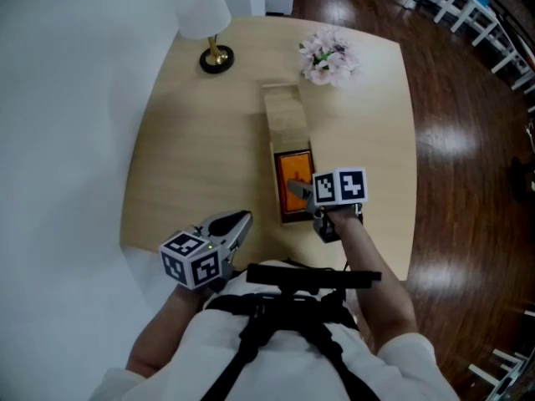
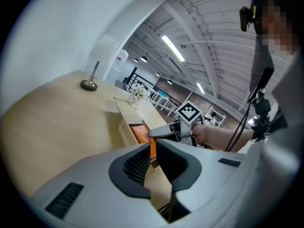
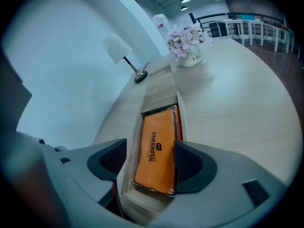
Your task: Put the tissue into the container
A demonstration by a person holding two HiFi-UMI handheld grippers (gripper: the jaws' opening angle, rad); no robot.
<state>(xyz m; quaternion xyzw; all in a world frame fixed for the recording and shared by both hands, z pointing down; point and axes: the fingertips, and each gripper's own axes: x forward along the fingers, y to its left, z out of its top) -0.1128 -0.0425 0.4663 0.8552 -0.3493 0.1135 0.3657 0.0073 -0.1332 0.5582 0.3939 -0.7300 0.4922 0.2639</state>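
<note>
Tissue pack (image 1: 294,174) is lying inside the container (image 1: 284,115), and both jaws are gripping nothing.
We're holding the left gripper (image 1: 238,222) at the table's (image 1: 184,140) near edge, jaws only a slit apart and empty. The orange pack is sitting flat in the long wooden container mid-table. We're hovering the right gripper (image 3: 150,146) just over it, jaws wide apart, pads not pressing.

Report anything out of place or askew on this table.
Nothing spilled or damaged. The orange tissue pack seems slightly tilted in the wooden container, one long edge raised against the wall. The lid covers only the far half. Lamp and flowers stand upright.
</note>
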